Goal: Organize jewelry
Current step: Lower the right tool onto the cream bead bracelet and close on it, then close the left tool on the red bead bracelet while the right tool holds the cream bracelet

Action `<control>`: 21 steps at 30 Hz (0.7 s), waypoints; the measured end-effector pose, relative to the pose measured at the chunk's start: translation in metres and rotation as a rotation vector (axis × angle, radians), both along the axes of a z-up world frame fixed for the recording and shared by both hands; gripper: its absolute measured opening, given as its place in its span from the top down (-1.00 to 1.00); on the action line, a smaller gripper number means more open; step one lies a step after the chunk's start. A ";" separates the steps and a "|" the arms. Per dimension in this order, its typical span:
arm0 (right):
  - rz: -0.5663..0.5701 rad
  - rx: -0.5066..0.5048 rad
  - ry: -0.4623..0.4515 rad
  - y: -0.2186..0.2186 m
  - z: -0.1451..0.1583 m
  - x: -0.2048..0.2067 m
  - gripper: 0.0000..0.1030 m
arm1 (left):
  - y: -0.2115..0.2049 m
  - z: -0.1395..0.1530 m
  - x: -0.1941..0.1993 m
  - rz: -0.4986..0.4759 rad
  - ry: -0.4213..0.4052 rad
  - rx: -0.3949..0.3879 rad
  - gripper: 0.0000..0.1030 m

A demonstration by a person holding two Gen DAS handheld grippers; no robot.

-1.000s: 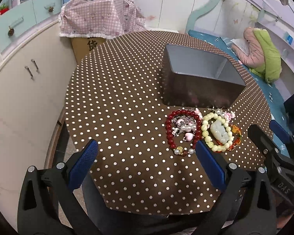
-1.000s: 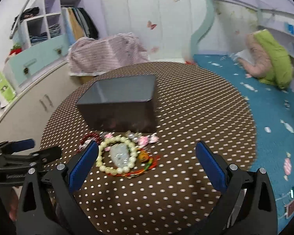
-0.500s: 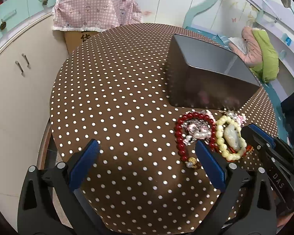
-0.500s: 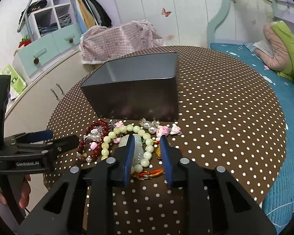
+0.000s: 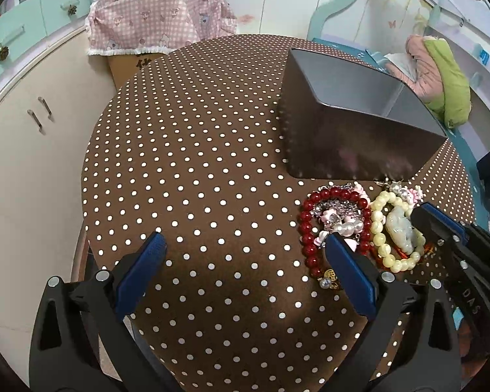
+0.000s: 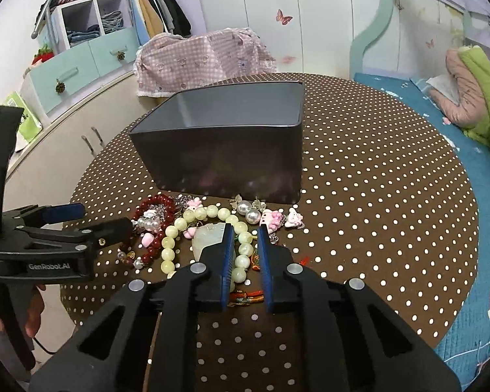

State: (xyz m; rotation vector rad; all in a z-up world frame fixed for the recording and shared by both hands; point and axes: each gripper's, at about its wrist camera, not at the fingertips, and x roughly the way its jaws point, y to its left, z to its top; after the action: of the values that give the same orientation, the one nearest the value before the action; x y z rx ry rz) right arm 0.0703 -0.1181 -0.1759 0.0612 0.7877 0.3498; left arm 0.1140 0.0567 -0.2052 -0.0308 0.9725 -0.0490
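On top of the round table (image 5: pixel 186 150), w/ its brown polka-dot cloth, sat the dark grey box (image 6: pixel 232 150), open-topped, towards the far side. Behind it, off the table, a pink checked cover (image 6: pixel 199 58) draped something by the cabinets. Just in front of the box's near wall lay the jewelry heap: the pale green bead bracelet (image 6: pixel 192 225) w/ its jade pendant (image 6: pixel 209 238) inside the ring, the red bead bracelet (image 5: pixel 310 228) beside it to the left, touching, plus pearls and small pink charms (image 6: pixel 277 220) tangled along the box side.

Left gripper (image 5: pixel 245 268) hovered over bare cloth, fingers spread wide, nothing between them; its right pad (image 5: pixel 349 274) sat at the edge of the red beads as seen from its own cam. Right gripper (image 6: pixel 245 254) was down on the green bracelet, jaws narrow and closing, a few beads of the ring's right side in the gap. Whether the pads already pressed on them couldn't be told. A hand (image 6: pixel 32 310) showed at the left gripper's handle.
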 end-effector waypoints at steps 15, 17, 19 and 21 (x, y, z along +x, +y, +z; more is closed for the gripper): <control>0.022 -0.043 -0.012 -0.004 -0.003 -0.002 0.86 | -0.006 0.004 -0.007 -0.013 -0.017 -0.018 -0.90; 0.020 -0.046 -0.003 -0.005 -0.001 -0.002 0.89 | -0.006 0.005 -0.008 -0.025 -0.021 -0.023 -0.90; 0.016 -0.052 -0.002 -0.006 -0.001 -0.002 0.92 | -0.009 0.003 -0.008 -0.029 -0.014 -0.019 -0.89; 0.016 -0.049 0.006 -0.006 0.000 -0.002 0.92 | -0.011 -0.002 -0.006 -0.028 0.005 -0.012 -0.84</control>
State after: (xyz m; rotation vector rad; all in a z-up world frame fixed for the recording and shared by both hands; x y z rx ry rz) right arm 0.0683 -0.1237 -0.1761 0.0104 0.8030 0.3458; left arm 0.1080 0.0456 -0.2070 -0.0284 0.9782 -0.0801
